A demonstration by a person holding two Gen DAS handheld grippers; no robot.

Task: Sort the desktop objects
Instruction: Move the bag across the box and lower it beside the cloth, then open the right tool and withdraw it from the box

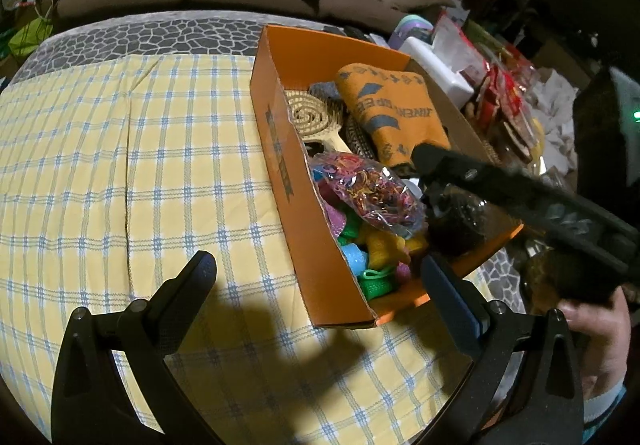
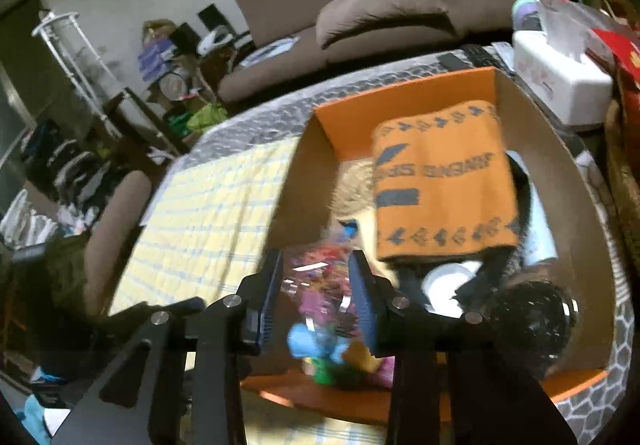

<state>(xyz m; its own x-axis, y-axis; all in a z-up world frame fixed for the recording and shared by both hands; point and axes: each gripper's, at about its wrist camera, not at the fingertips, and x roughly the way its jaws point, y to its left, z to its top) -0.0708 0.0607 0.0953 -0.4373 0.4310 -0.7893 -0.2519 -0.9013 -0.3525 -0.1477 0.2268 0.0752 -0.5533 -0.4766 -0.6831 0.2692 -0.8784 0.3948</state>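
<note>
My left tongs hung spread and empty, tilted down over the yellow checked cloth on the surface, just beside the orange box. My right tongs slanted down over the box, jaws part-way apart and pinching nothing, above the bag of coloured bands. The folded orange towel lay deeper inside.

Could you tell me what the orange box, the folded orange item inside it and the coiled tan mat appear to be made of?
Orange box: likely cardboard, matte orange print outside, plain brown inner wall and raw cut edges.
Folded orange item: seemingly soft woven or knitted cloth, matte, with grey lettering following its folds.
Coiled tan mat: probably braided straw or similar fibre, judging by its spiral ribbing; hard to confirm.
</note>
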